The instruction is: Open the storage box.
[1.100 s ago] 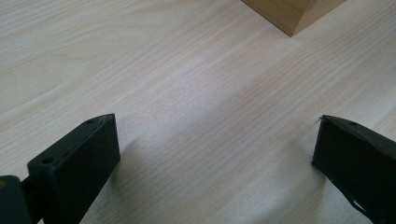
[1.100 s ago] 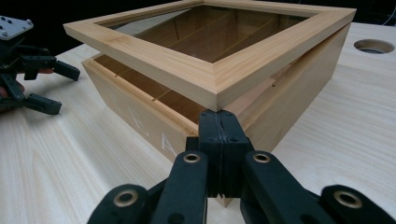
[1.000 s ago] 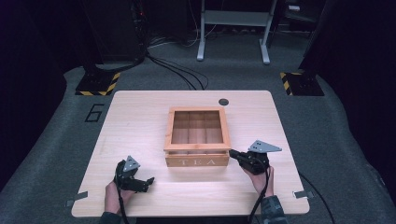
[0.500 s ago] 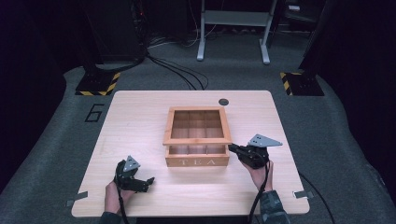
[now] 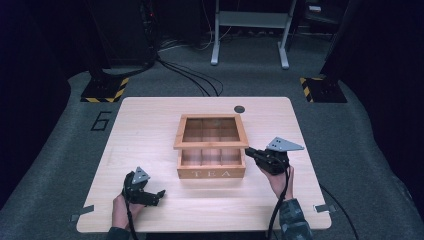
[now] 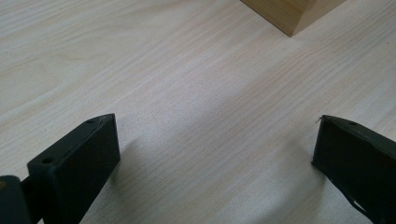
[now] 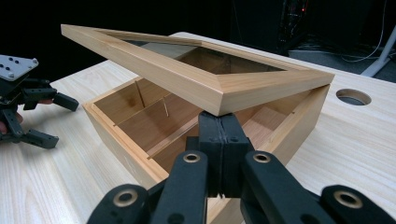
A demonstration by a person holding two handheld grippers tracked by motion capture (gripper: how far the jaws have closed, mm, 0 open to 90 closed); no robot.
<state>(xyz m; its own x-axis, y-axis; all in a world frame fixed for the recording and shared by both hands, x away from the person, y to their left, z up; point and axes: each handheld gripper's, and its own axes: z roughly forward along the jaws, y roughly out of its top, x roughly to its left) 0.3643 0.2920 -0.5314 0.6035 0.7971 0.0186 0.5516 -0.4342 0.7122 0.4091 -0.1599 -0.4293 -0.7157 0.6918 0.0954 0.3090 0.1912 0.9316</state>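
Observation:
A wooden tea box marked TEA stands mid-table, divided into several compartments. Its glass-paned lid is tilted up at the front, hinged at the back. My right gripper is shut with nothing between its jaws; its joined tips sit under the lid's front right corner and prop it above the box. My left gripper rests open on the table at the front left, apart from the box. Bare wood lies between its jaws, and the box corner is beyond.
The light wooden table has a round cable hole behind the box. Cables and striped floor plates lie on the dark floor beyond. The left gripper is seen across the box in the right gripper view.
The lid's front edge has risen as my right gripper moved in and up under its corner. The left gripper has stayed put.

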